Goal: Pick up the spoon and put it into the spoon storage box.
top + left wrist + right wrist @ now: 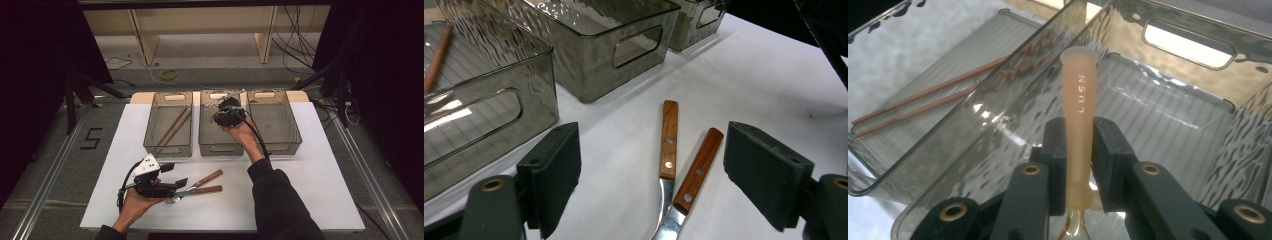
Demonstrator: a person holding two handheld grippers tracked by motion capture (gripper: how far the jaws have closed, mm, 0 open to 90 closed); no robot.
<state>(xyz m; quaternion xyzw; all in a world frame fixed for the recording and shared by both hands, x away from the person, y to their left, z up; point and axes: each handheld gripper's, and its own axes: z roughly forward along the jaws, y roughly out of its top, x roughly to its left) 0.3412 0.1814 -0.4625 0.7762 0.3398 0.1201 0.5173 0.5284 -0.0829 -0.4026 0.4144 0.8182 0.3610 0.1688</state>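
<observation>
My right gripper (227, 112) (1079, 135) hangs over the middle smoky plastic bin (218, 148) (1168, 115). It is shut on the pale amber, translucent handle of a utensil (1079, 95) marked LUSN, which sticks out past the jaws toward the bin's far wall. My left gripper (172, 175) (656, 150) rests low at the table's front left, open, jaws wide apart. Two wooden-handled knives (206, 184) (669, 140) lie side by side on the white table just ahead of those jaws, untouched. Their blade ends point toward the gripper.
Three bins stand in a row at the back of the white table (310, 170). The left bin (168, 148) holds two brown chopsticks (172, 127) (923, 100). The right bin (280, 125) looks bare. Cables lie on the floor beyond.
</observation>
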